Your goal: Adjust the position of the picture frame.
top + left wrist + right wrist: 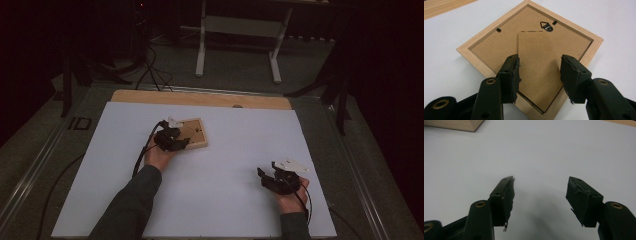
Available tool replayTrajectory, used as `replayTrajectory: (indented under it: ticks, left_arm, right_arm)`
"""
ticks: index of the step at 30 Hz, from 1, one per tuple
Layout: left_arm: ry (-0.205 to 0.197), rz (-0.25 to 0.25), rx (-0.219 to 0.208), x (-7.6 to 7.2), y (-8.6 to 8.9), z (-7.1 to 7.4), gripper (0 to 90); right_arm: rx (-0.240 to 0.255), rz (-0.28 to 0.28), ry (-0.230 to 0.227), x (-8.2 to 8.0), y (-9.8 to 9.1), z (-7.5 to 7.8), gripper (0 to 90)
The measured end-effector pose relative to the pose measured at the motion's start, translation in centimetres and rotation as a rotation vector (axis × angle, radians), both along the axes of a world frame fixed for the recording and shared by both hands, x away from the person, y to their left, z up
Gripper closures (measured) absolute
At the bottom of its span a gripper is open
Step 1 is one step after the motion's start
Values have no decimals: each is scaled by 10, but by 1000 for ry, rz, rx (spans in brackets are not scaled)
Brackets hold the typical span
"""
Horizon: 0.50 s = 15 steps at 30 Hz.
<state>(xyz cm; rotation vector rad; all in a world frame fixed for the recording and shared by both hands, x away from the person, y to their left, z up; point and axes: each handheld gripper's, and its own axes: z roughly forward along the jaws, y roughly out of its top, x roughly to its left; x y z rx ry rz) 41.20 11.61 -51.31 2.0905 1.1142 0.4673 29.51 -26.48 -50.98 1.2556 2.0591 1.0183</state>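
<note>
A: Our frame (pixel 531 50) lies face down on the white table (pixel 225 165), brown backing up, stand flap folded flat, no writing.

B: Our left gripper (pixel 539 75) straddles the flap, released; right gripper (pixel 541 197) gapes, holding nothing.

A dim recording lab. Beyond the grippers, black curtains (pixel 385 75) enclose a white-topped table (pixel 225 200). Tripod legs (pixel 85 75) and cables (pixel 155 70) stand behind.

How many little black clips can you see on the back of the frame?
2. One clip sits near the frame's upper-left edge, one clip beside the triangular hanger. The left gripper may hide more.
</note>
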Motion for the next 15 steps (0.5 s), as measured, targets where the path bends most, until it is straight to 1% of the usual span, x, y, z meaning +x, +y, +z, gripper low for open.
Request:
replayTrajectory:
  ticks: [8, 15]
  left_arm:
    - [-2, -24, 3, -1, -1, 0, 504]
    - [-5, -42, -3, -2, -2, -1, 504]
  right_arm:
    - [4, -4, -2, 0, 0, 0, 385]
    - [6, -8, -6, -1, -1, 1, 386]
